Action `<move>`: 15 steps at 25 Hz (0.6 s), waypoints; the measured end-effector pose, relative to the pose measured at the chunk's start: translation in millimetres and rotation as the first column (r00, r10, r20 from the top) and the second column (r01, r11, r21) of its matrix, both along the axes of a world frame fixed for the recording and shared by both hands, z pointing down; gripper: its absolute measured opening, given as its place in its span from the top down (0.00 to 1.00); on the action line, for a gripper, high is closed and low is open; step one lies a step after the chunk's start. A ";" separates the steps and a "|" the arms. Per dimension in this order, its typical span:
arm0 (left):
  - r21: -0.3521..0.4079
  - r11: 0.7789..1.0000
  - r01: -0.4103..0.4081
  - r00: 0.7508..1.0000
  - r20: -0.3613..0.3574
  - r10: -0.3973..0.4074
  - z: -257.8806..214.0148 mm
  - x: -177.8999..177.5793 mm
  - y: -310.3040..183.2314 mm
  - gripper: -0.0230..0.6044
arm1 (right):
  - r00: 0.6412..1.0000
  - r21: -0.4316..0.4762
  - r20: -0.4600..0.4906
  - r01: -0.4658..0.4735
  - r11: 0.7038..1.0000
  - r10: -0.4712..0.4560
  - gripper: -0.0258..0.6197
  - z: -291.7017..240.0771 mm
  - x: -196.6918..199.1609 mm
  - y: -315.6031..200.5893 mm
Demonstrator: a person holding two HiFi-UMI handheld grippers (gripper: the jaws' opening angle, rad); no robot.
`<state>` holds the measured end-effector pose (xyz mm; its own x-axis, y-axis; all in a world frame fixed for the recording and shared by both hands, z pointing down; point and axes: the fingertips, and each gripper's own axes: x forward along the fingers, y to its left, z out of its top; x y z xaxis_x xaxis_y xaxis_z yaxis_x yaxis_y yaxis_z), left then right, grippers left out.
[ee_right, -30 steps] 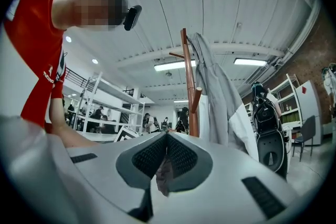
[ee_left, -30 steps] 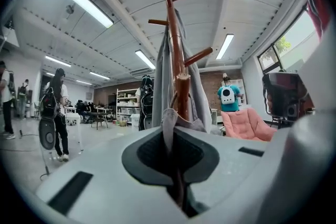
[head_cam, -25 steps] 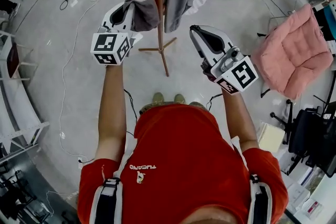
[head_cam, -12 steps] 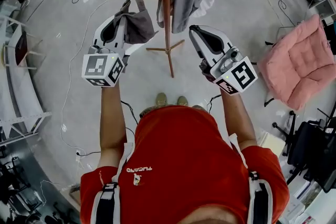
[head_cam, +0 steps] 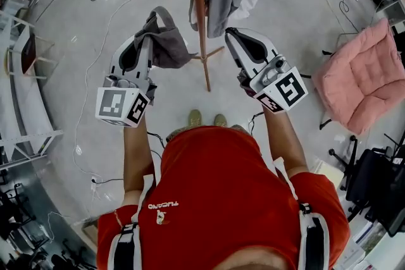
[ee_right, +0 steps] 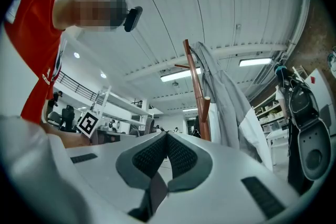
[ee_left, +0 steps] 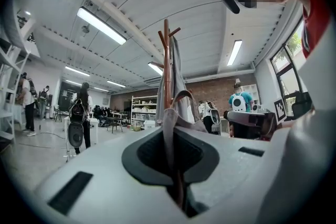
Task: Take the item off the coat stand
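Grips grey bag (head_cam: 168, 47) with left gripper (head_cam: 147, 41) at nine o'clock of coat stand (head_cam: 201, 22), clear of its pegs; holds right gripper (head_cam: 233, 35) closed, empty, at three o'clock.

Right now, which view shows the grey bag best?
The head view: the whole grey bag hangs from the left gripper, beside the coat stand. The left gripper view shows only its strap, edge-on, pinched between the closed jaws. The right gripper view doesn't show it.
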<state>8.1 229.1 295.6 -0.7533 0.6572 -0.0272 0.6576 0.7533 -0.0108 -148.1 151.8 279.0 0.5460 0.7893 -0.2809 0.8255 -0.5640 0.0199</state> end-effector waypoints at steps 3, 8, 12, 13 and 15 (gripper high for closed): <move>0.002 1.000 -0.011 1.000 -0.005 0.011 -0.6 -5.9 -7.1 0.94 | 1.000 0.000 0.004 -0.006 1.000 0.006 0.92 0.7 -4.0 -2.1; 0.001 1.000 -0.026 1.000 -0.009 0.026 -2.7 -15.1 -13.8 0.94 | 1.000 0.004 0.012 -0.013 1.000 0.013 0.92 3.3 -9.9 -5.6; -0.006 0.999 -0.043 0.999 -0.009 0.043 -6.6 -23.6 -17.0 0.94 | 1.000 0.006 0.015 -0.025 1.000 0.025 0.92 4.2 -16.1 -8.2; -0.007 0.999 -0.045 0.999 -0.009 0.045 -7.4 -25.3 -17.8 0.94 | 0.999 0.005 0.017 -0.027 1.000 0.027 0.92 4.0 -17.6 -9.2; -0.004 0.999 -0.045 0.999 -0.009 0.045 -8.2 -27.9 -18.8 0.94 | 0.999 0.004 0.018 -0.032 0.999 0.032 0.92 3.2 -20.7 -11.2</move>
